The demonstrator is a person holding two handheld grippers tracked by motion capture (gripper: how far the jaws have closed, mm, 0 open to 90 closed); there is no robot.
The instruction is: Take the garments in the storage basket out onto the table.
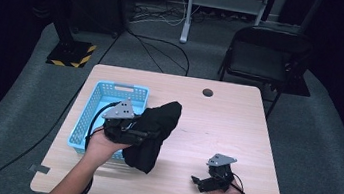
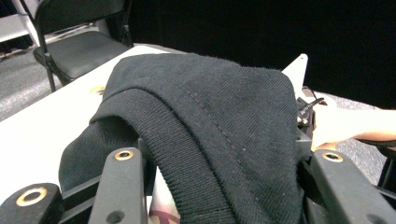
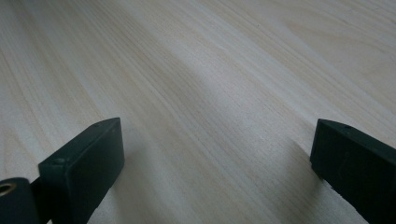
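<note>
- Left gripper (image 1: 147, 135) raised over the near-left part of the wooden table (image 1: 226, 129), beside the light-blue basket (image 1: 87, 116); a black knit garment (image 1: 158, 130) hangs bunched from it, lower end apparently touching the tabletop; my guess is it is being carried clear of the basket, so it is held high to keep most of the cloth off the surface
- Left gripper view: the ribbed hem and a seam of the garment (image 2: 205, 126) lie draped over and between the two black jaws; the jaws stand fairly wide with cloth filling the gap; whether they are truly pinching the fabric or it merely hangs across them, I cannot tell
- Right gripper (image 1: 197, 181) low at the near-right of the table, well apart from the garment, pointing leftward toward it; probably parked until a second hold is wanted
- Right gripper view: jaws wide apart, nothing between them but bare wood grain (image 3: 210, 102); holding nothing
- Folding chair (image 1: 266, 56) stands beyond the far edge, uninvolved
</note>
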